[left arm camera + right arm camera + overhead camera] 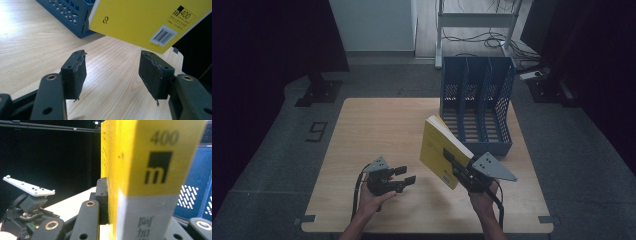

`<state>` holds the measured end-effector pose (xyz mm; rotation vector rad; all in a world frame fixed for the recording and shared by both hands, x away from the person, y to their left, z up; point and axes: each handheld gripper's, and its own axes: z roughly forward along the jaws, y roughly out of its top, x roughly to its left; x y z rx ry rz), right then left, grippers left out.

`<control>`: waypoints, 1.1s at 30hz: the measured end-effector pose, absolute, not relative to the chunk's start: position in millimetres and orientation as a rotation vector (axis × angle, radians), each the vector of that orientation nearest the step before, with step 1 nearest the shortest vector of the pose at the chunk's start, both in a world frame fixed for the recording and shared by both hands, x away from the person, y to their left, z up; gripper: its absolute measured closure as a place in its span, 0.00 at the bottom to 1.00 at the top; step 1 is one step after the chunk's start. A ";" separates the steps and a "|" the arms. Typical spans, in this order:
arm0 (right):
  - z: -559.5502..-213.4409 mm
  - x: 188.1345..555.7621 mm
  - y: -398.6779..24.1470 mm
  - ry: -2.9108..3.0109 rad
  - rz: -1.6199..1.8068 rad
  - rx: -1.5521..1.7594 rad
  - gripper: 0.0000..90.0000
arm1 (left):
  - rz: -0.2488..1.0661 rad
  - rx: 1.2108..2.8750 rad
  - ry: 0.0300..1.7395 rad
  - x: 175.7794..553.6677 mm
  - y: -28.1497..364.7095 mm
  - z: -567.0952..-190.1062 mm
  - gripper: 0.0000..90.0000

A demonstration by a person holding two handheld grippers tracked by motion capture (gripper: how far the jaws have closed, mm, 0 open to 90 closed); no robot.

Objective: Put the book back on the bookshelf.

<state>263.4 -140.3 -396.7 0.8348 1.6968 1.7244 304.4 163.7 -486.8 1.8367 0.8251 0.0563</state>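
- Leftmost, the left gripper (404, 176) rests low over the table (377, 130), jaws apart and empty, pointing toward the book.
- Next, one yellow book (439, 150) is clamped near its lower corner by the right gripper (457, 165), clear of the table and tilted, long axis leaning up and away.
- Rightmost, one blue file rack (477, 105) with three slots stands just beyond the book; the right hand is nearer.

Wooden table (377, 130), blue file rack (477, 105) on it
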 end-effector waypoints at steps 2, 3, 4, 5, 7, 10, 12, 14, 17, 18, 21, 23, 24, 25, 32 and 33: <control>-395.6 265.4 -139.7 1.695 1.724 0.837 0.83 | 0.057 1.836 0.826 304.2 164.4 -486.7 0.43; -395.6 265.4 -139.7 1.695 1.724 0.837 0.83 | 0.057 1.836 0.826 304.2 164.4 -486.7 0.43; -395.3 266.3 -139.4 1.694 1.725 0.837 0.83 | 0.059 1.838 0.827 304.0 164.9 -486.6 0.43; -394.9 267.3 -139.3 1.694 1.726 0.837 0.83 | 0.060 1.838 0.828 303.9 165.3 -486.6 0.43; -393.5 269.9 -139.8 1.693 1.728 0.835 0.83 | 0.064 1.836 0.833 303.5 166.3 -486.6 0.43; -388.4 276.4 -143.7 1.676 1.735 0.848 0.83 | 0.077 1.841 0.837 301.2 165.9 -486.3 0.43; -387.0 277.5 -144.9 1.670 1.737 0.856 0.83 | 0.082 1.844 0.837 300.5 165.2 -486.0 0.43; -383.6 280.4 -149.1 1.664 1.739 0.863 0.83 | 0.089 1.845 0.837 299.6 164.0 -485.3 0.43; -382.4 282.2 -151.3 1.664 1.740 0.875 0.83 | 0.092 1.847 0.843 300.0 163.8 -486.1 0.43; -382.0 283.4 -152.3 1.664 1.740 0.882 0.83 | 0.093 1.848 0.845 300.4 164.1 -486.7 0.43; -379.9 288.1 -155.5 1.645 1.740 0.912 0.83 | 0.088 1.849 0.853 300.7 165.1 -488.7 0.43; -378.6 290.3 -156.4 1.636 1.739 0.921 0.83 | 0.089 1.851 0.854 300.5 165.1 -488.9 0.43; -377.9 291.3 -156.6 1.632 1.738 0.928 0.83 | 0.089 1.851 0.853 300.0 165.5 -488.6 0.43; -377.3 292.3 -156.5 1.628 1.739 0.932 0.83 | 0.090 1.849 0.852 299.7 165.6 -488.2 0.43; -371.4 298.3 -154.3 1.622 1.726 0.931 0.83 | 0.087 1.858 0.854 299.0 163.7 -489.2 0.43; -371.4 298.3 -154.3 1.622 1.726 0.931 0.83 | 0.087 1.858 0.854 299.0 163.7 -489.2 0.43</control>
